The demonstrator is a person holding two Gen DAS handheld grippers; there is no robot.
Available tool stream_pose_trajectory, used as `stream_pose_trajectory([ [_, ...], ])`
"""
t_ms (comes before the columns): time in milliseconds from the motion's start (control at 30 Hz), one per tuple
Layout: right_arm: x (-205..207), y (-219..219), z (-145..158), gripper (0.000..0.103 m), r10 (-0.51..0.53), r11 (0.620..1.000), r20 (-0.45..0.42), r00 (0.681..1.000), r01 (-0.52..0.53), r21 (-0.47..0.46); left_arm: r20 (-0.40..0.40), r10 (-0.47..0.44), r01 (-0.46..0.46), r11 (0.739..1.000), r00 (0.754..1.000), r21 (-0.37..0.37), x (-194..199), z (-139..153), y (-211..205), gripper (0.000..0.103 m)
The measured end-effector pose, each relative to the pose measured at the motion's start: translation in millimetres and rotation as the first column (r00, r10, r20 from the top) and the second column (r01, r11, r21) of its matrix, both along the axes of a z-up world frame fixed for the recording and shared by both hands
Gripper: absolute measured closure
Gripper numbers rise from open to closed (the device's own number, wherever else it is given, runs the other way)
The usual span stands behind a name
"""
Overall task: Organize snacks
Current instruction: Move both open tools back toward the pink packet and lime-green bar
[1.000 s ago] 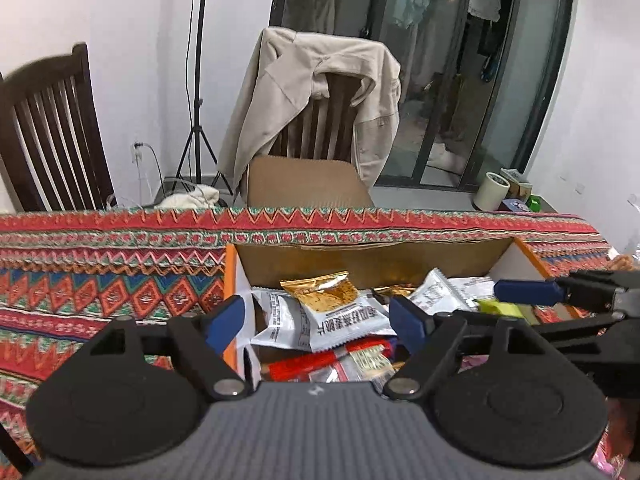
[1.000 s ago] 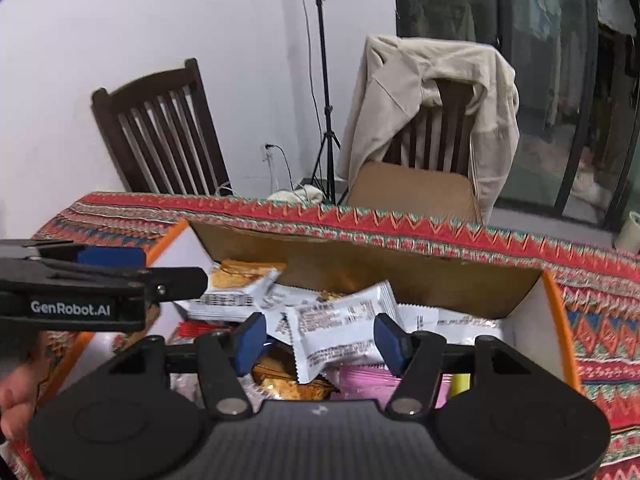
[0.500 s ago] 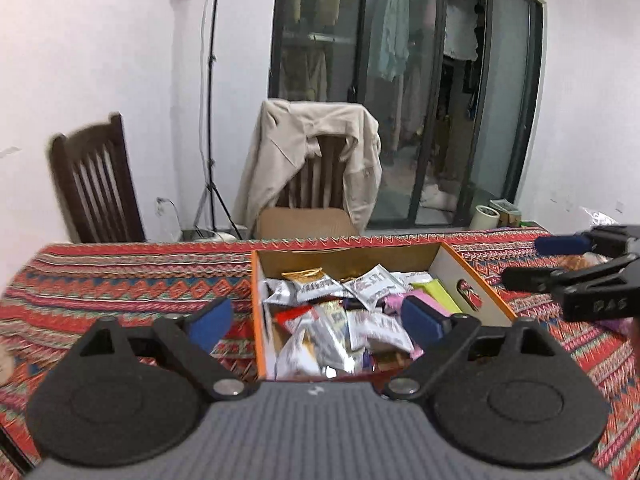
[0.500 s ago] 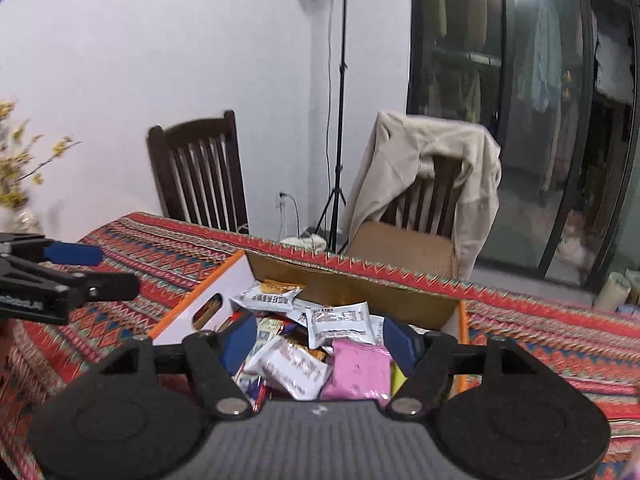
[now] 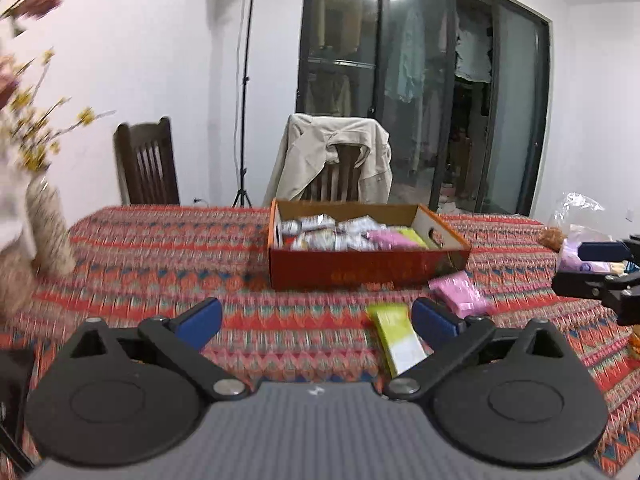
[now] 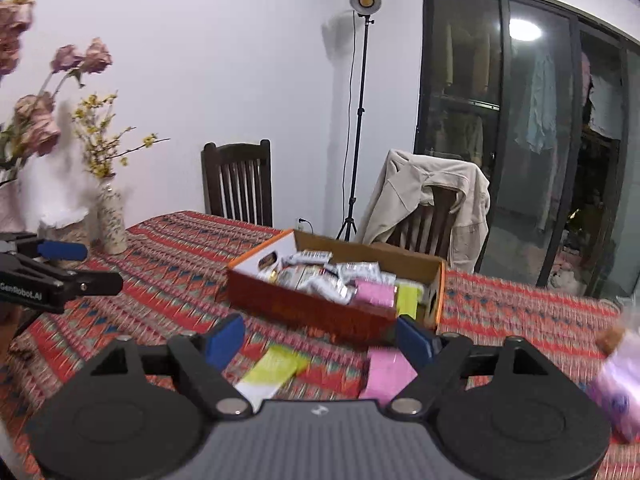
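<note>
opening wide, both empty — left gripper (image 5: pixel 316 314) and right gripper (image 6: pixel 320 336) above cloth (image 5: pixel 160 248); yellow pack (image 5: pixel 396 336), pink pack (image 5: pixel 460 292) before box (image 5: pixel 368 270).

Your yellow-green packet (image 5: pixel 396 336) lies partly hidden behind the left gripper's (image 5: pixel 316 316) right finger, its print smeared past reading. In your right wrist view, the pink packet (image 6: pixel 386 372) slips under the right gripper's (image 6: pixel 320 338) right finger. Ahead of both jaws, the wrappers in the box (image 5: pixel 360 272) blur together, labels too small to read. Far right of your right jaws, a purple-and-white bag (image 6: pixel 622 392) is cut by the frame edge.
</note>
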State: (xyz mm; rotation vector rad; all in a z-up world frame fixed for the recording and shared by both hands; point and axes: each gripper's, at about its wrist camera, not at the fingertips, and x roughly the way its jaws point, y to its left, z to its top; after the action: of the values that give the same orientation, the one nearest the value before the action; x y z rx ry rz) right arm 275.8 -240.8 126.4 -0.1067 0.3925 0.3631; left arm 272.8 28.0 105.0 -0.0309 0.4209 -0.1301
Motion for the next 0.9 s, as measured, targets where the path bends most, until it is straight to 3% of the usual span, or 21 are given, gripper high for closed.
stream_pose_trajectory([
  [200,-66,-5,-37,0.016,-0.052,0.999,-0.001,0.999,0.052,-0.009,-0.058,0.052,-0.056,0.996,0.997,-0.068,-56,-32,5,0.000],
  [367,-104,-12,-72,0.015,-0.075,0.997,-0.063,0.995,0.076,0.009,-0.119,0.094,-0.100,0.994,0.989,-0.050,-83,-53,13,0.000],
  [567,-117,-18,-99,0.015,-0.136,0.990,-0.118,0.984,0.138,0.009,-0.152,0.119,-0.126,0.991,0.981,-0.039,-96,-67,16,0.000],
  [900,-119,-11,-105,0.015,-0.138,0.990,-0.133,0.981,0.141,0.010,-0.164,0.103,-0.111,0.993,0.981,-0.042,-97,-72,15,0.000],
])
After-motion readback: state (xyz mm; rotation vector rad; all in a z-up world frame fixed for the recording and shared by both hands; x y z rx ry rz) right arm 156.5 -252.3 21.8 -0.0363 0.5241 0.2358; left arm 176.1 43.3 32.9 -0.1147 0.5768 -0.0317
